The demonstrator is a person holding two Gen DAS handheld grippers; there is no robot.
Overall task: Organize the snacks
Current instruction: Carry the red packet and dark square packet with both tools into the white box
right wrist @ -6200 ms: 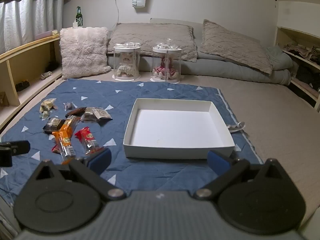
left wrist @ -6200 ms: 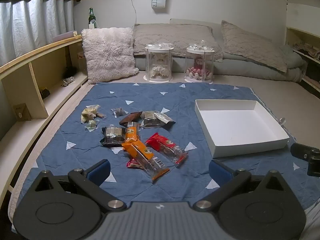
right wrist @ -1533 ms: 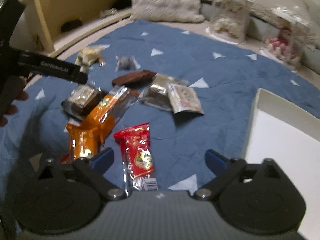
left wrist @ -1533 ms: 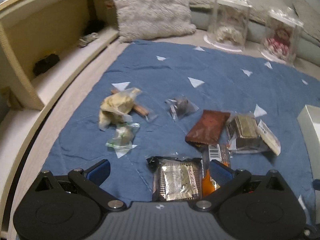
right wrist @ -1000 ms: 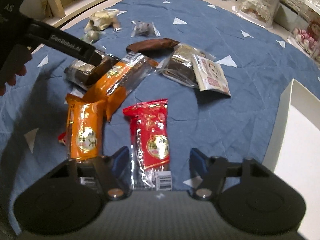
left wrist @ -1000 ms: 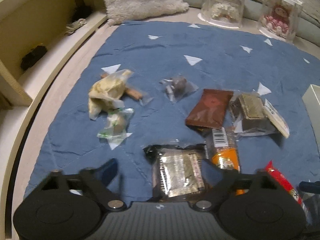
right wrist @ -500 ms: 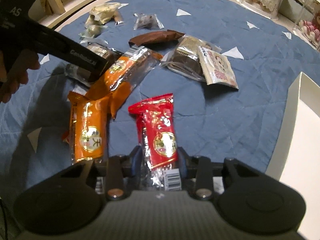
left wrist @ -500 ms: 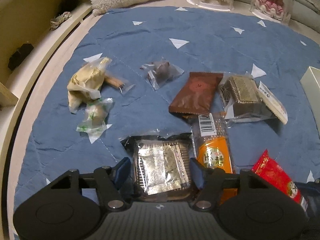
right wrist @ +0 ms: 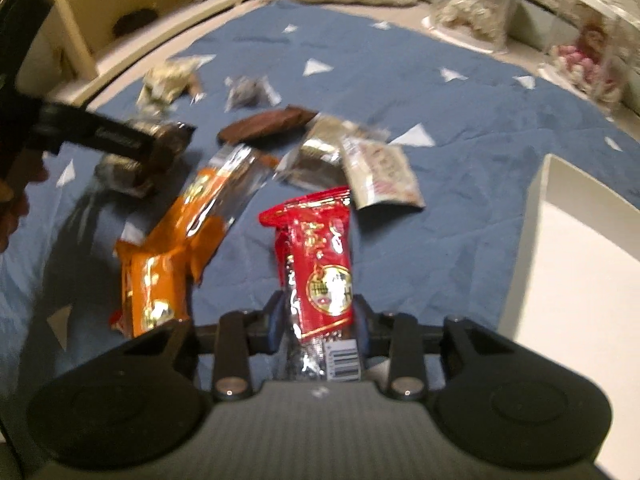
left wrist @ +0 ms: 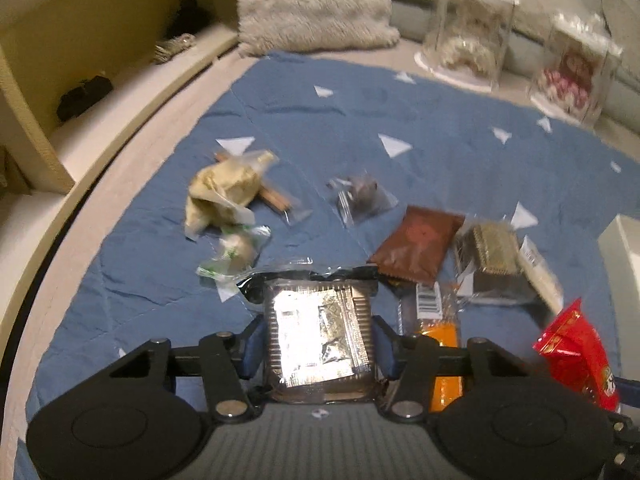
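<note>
Surface: blue quilt (left wrist: 440, 120) with white triangles on a bed-like floor; fluffy pillow (left wrist: 312, 4) at 12 o'clock, white tray (right wrist: 580, 248) at 3 o'clock in the right view.
Change: a second ago both grippers stood wide over the pile; now each has a pack between its fingers. Both views blurred, so motion is on.
Left gripper (left wrist: 318, 344): jaws narrow and closing, pads against both sides of the silver pack (left wrist: 318, 332); pack looks raised off the quilt, dark wrapper edge sticking out at 12 o'clock.
Right gripper (right wrist: 318, 320): jaws narrow and closing, pinching the lower end of the red pack (right wrist: 320, 264); its top fans out toward 12 o'clock, barcode end by the camera.
Left behind: orange packs (right wrist: 180, 240) at 9 o'clock of the red pack, brown pack (left wrist: 416, 244), clear-wrapped bits (left wrist: 224, 196) at 10 o'clock in the left view.
Meaning: two snacks picked at once, none in the tray yet; likely next is carrying both toward 3 o'clock and dropping them in.
Risk: red pack held by one end only, may swing or slip.
</note>
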